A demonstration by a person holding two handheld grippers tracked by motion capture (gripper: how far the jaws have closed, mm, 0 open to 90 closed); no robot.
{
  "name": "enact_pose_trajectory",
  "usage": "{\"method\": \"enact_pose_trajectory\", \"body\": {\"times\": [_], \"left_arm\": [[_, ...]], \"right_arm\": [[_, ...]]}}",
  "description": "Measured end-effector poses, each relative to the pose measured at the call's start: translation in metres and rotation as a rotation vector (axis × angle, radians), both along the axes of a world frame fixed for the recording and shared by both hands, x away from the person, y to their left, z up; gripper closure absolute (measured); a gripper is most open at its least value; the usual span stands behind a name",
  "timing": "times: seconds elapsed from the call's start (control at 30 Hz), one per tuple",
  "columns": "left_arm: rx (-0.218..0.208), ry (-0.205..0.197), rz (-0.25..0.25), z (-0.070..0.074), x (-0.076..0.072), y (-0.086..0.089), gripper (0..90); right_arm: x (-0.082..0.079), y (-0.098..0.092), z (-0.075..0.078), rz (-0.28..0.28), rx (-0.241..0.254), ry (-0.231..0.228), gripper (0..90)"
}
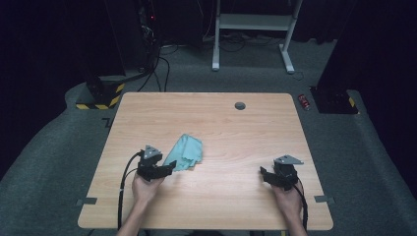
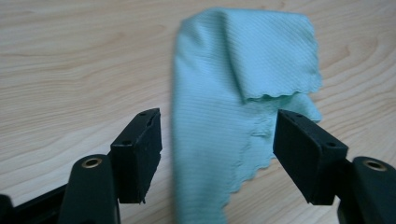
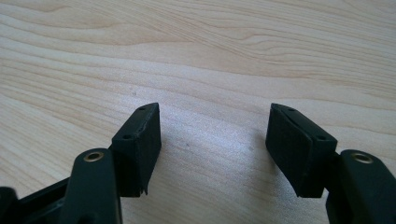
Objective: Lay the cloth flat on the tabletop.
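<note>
Cloth point(image 2: 233, 112): lies crumpled on the table point(image 1: 236, 128), long axis running away from the left claw point(image 2: 217, 154)
Left claw: spread, straddling the cloth's near end (nearer hand)
Right claw point(image 3: 212, 149): spread, over bare wood, well apart

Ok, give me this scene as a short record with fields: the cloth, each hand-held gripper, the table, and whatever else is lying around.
cloth: teal cloth, crumpled and partly folded over itself, flat on the table, left of centre
left hand-held gripper: left hand-held gripper, jaws open, straddling the cloth's near end, not closed on it
right hand-held gripper: right hand-held gripper, jaws open over bare wood, apart from the cloth
table: wooden table with a round grey grommet near the far edge
floor: small red item by the far right corner
</note>
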State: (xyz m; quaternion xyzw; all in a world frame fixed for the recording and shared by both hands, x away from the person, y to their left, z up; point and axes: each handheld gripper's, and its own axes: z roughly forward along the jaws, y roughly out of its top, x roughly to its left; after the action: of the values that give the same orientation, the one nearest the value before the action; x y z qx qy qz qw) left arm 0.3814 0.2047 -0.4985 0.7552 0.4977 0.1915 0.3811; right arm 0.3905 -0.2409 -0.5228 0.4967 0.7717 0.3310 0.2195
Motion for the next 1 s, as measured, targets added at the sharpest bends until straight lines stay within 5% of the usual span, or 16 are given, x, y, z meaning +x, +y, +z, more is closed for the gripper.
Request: {"method": "enact_pose_trajectory", "body": {"times": [0.17, 0.63, 0.87, 1.0], "left_arm": [[-0.015, 0.009, -0.041, 0.003, 0.008, -0.019, 32.4], [0.08, 0.065, -0.091, -0.004, 0.031, -0.068, 33.1], [0.123, 0.079, -0.065, -0.013, 0.039, -0.075, 47.2], [0.117, 0.07, -0.078, -0.012, 0.039, -0.072, 65.8]], "right_arm": [[0.0, 0.0, 0.0, 0.001, -0.001, 0.0, 35.6], [0.0, 0.0, 0.0, 0.005, -0.002, 0.0, 35.6], [0.0, 0.0, 0.0, 0.005, -0.002, 0.0, 35.6], [0.0, 0.0, 0.0, 0.005, -0.002, 0.0, 35.6]]}}
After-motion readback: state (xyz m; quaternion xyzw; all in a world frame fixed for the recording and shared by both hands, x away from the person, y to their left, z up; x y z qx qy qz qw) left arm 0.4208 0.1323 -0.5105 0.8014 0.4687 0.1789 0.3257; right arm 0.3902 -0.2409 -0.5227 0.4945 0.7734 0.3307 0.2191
